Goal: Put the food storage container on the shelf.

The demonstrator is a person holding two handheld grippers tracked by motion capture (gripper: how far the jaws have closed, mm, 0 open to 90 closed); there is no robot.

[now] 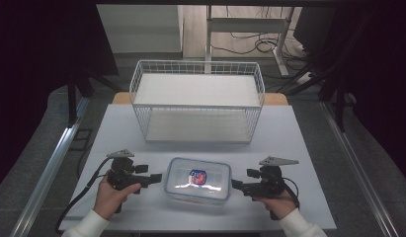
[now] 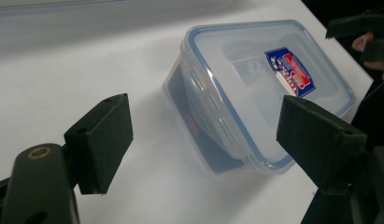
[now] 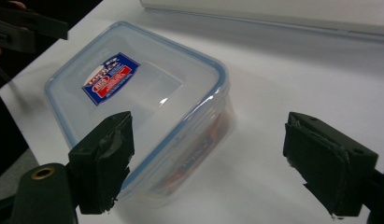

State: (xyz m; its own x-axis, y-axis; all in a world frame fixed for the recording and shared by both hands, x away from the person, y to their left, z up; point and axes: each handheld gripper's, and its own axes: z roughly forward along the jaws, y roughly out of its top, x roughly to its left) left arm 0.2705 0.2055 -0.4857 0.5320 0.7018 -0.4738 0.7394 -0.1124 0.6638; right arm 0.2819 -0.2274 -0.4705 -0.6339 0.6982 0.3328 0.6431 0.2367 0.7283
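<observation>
1. Our left tool (image 1: 155, 178) sits just beside the left short end of the box (image 1: 198, 180), jaws spread wide with nothing between them; in the left gripper view the pads frame that end without touching it.
2. The box rests flat on the white bench (image 1: 289, 148), near our edge and midway between both tools, in front of the wire basket (image 1: 196, 101). It is clear plastic with a blue-rimmed lid (image 2: 269, 79) pressed on and a red and blue sticker (image 1: 197, 176) on top.
3. We judge it stiff but light: the walls should hold their shape, yet the lid centre may flex. The smooth plastic looks slippery, so a weak pinch could let it slide or tip.
4. Something reddish shows through the wall in the right gripper view; we cannot tell what, but it could shift when the box is lifted.
5. The best hold seems to be the two short ends, at the lid's rim, one tool each, kept level.
6. Our right tool (image 1: 235, 184) waits at the right end, jaws likewise wide and empty.
</observation>
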